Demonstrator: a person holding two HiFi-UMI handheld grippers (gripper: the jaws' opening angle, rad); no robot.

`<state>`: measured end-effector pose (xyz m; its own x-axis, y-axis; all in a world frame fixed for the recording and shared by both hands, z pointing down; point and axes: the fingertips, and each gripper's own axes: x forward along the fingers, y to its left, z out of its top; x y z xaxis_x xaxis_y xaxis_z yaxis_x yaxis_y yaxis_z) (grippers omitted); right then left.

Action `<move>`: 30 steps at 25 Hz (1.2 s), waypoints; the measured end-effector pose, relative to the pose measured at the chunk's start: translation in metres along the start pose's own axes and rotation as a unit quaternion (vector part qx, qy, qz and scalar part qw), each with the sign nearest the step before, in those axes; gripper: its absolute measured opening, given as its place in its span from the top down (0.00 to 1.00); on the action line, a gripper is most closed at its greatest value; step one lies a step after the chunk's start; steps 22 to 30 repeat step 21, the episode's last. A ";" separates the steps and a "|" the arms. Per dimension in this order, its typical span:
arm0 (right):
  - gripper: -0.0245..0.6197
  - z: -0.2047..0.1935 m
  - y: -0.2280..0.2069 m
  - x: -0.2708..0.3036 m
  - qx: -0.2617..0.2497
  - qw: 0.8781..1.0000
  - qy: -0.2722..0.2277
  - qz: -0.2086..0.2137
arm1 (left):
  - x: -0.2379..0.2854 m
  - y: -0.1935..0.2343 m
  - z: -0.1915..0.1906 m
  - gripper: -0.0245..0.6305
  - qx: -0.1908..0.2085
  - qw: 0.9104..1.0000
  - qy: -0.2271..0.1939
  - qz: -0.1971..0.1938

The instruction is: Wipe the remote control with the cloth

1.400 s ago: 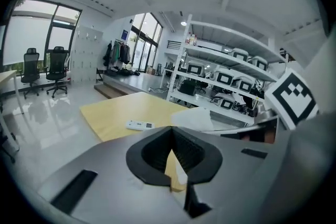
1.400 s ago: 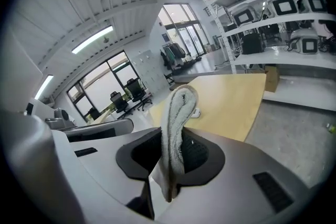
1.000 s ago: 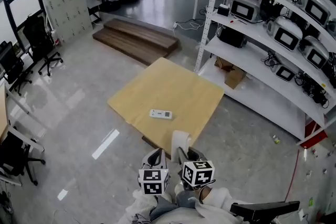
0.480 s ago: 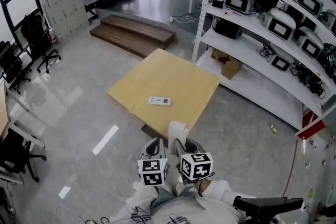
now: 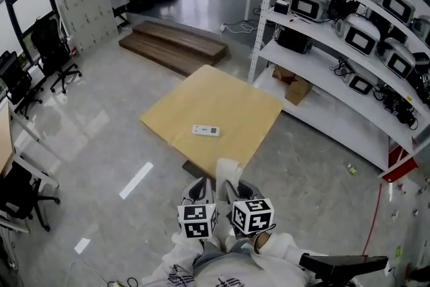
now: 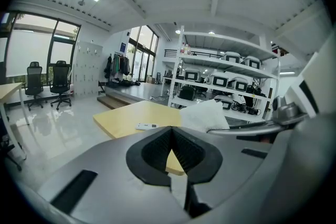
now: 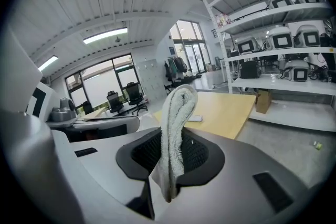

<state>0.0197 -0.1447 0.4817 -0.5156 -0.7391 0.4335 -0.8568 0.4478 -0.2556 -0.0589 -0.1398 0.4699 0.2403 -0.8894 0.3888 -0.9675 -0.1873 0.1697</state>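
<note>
The jaws of the right gripper [image 7: 169,168] are clamped on a folded white cloth [image 7: 176,123]. It is pinched near its lower end, and the rest stands up as a tall loop above them. The left gripper [image 6: 170,157] has its jaws pressed together with nothing between them.

Both grippers are held side by side close to the person's body. The remote control [image 5: 205,131] lies flat and loose on the yellow worktop [image 5: 235,101], near the edge facing the person and well apart from either gripper.

The trouble I foresee is with that remote. It looks light and nothing pins it, so a wiping stroke could simply push it along, perhaps off the near edge. Pressing the shut left jaws on one end would probably steady it.

The cloth is the other worry. With so much of it standing free, it may flop over or drag out of the grip once it rubs against something.
</note>
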 end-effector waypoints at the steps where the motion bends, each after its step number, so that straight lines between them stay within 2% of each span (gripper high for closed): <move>1: 0.82 0.001 0.000 0.000 0.001 1.000 0.000 0.000 | 0.000 -0.001 0.001 0.96 0.001 1.000 0.000 -0.001; 30: 0.82 0.002 -0.017 -0.003 0.000 1.000 0.008 0.002 | 0.005 -0.009 0.006 0.96 0.000 1.000 -0.006 0.010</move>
